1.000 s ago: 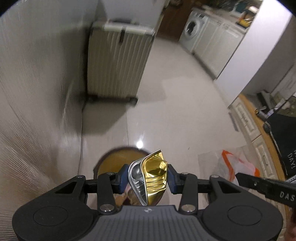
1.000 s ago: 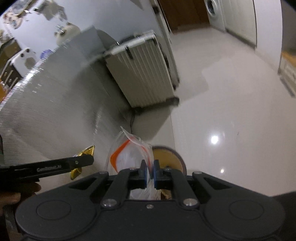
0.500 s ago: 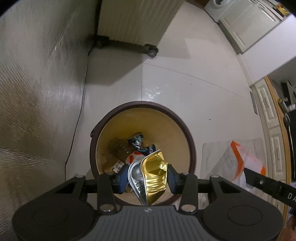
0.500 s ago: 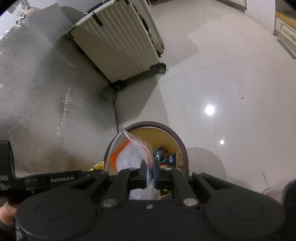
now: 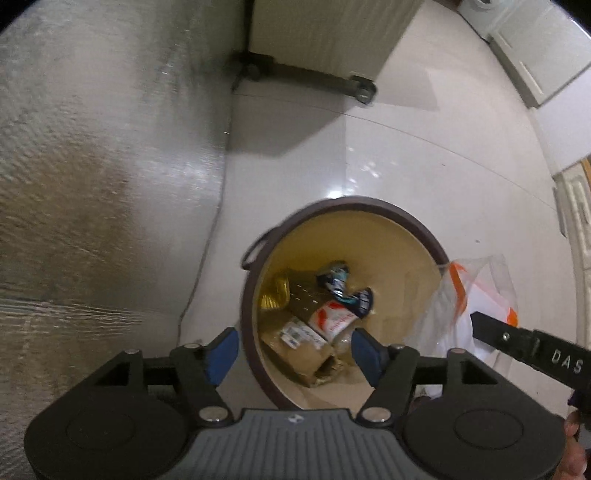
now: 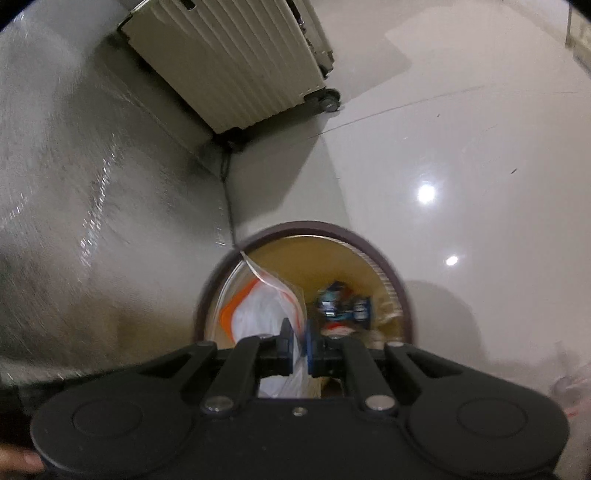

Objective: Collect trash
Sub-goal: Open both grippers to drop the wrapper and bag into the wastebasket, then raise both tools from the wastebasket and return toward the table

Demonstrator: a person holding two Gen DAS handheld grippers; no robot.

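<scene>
Since a second earlier the gold wrapper had dropped from the opening left tongs into the bin, while the right tongs, clamped on the plastic bag, likely needed to release next.

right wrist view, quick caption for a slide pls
Right gripper, jaws shut on a clear plastic bag, holds it over the open trash bin beside a ribbed suitcase.

Both cameras sit on the grippers and look steeply down at the floor. The left view looks almost straight into the round bin, close above it. The right view looks down at the same bin from a bit more slant. Both also see the ribbed suitcase farther off.
</scene>
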